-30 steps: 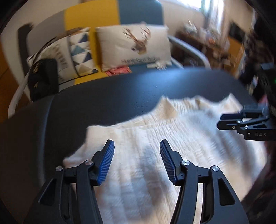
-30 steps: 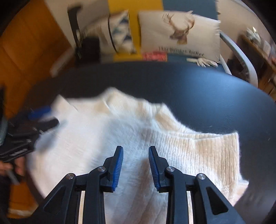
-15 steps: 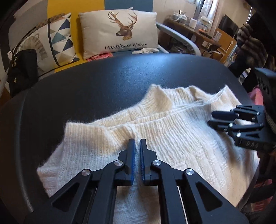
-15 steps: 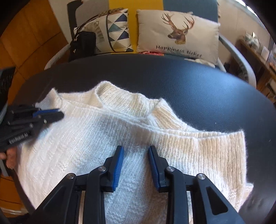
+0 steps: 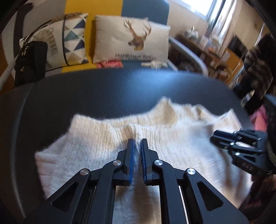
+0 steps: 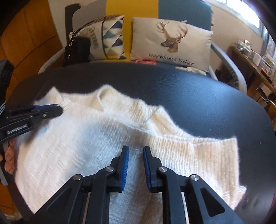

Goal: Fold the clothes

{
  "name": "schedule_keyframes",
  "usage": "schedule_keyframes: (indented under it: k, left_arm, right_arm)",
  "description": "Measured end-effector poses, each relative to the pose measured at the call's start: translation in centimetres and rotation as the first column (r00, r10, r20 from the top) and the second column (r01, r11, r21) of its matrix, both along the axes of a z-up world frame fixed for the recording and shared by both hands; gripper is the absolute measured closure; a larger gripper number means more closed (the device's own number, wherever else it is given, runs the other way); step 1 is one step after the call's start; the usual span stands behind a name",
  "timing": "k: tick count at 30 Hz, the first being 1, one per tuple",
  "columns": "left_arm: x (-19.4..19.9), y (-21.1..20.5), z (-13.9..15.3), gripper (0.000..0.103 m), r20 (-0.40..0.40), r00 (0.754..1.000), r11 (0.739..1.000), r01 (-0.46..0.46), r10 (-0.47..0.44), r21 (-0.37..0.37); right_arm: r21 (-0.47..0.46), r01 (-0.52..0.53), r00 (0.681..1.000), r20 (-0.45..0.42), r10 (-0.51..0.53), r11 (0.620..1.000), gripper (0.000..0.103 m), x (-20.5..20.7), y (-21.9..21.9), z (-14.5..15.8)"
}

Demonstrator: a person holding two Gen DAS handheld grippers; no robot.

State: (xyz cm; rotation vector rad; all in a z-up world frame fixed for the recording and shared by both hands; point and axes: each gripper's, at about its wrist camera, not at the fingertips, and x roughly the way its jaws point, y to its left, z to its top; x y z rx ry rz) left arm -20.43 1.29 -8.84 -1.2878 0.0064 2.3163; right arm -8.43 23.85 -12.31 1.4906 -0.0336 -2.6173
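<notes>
Cream knit sweater (image 5: 172, 137) lies partly folded on the black bench (image 5: 103, 89). Wide apart a second ago, the left tool (image 5: 137, 146) now pinches a ridge of knit, jaws easing open. The right tool (image 6: 136, 151) is closing on knit, so a fold seems next.

Sofa, cushions and clutter behind the dark table

A black table (image 6: 198, 96) fills the middle of both views. Behind it stands a sofa (image 6: 113, 10) with yellow and blue panels. On it lean a cushion with a deer print (image 6: 170, 43) and a cushion with triangles (image 6: 112, 39), side by side. A black bag (image 6: 77, 50) sits at the left end, just beside the triangle cushion. Something pink (image 6: 144, 61) lies under the deer cushion's edge. At the right, a wooden shelf (image 6: 253, 63) carries small, blurred items.
</notes>
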Motion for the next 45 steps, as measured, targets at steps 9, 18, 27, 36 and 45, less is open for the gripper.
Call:
schedule_keyframes:
  k: [9, 18, 27, 36, 45]
  left_arm:
    - [0.5, -3.6, 0.3, 0.079, -0.044, 0.998, 0.997, -0.037, 0.035, -0.060]
    - [2.4, -4.7, -0.2, 0.079, -0.102, 0.993, 0.998, -0.054, 0.052, -0.022]
    - [2.4, 1.2, -2.2, 0.079, -0.052, 0.977, 0.967, 0.193, -0.205, -0.168]
    - [1.1, 2.3, -2.2, 0.099, -0.058, 0.976, 0.970, 0.203, -0.211, -0.131]
    - [0.6, 1.8, -3.4, 0.097, -0.058, 0.998, 0.999, 0.001, -0.004, -0.041]
  right_arm:
    - [-0.218, -0.182, 0.974, 0.093, 0.206, 0.959, 0.069, -3.2, -6.5, 0.3]
    - [0.000, -0.190, 0.981, 0.035, 0.190, 0.982, 0.101, -5.1, -8.4, -0.1]
    - [-0.163, -0.116, 0.991, 0.048, 0.126, 0.980, 0.078, -6.3, -3.9, 1.9]
    - [-0.135, -0.167, 0.981, 0.074, 0.178, 0.977, 0.073, 2.2, -6.3, 2.1]
    - [-0.022, -0.130, 0.992, 0.005, 0.130, 0.991, 0.092, 2.5, -8.1, 0.6]
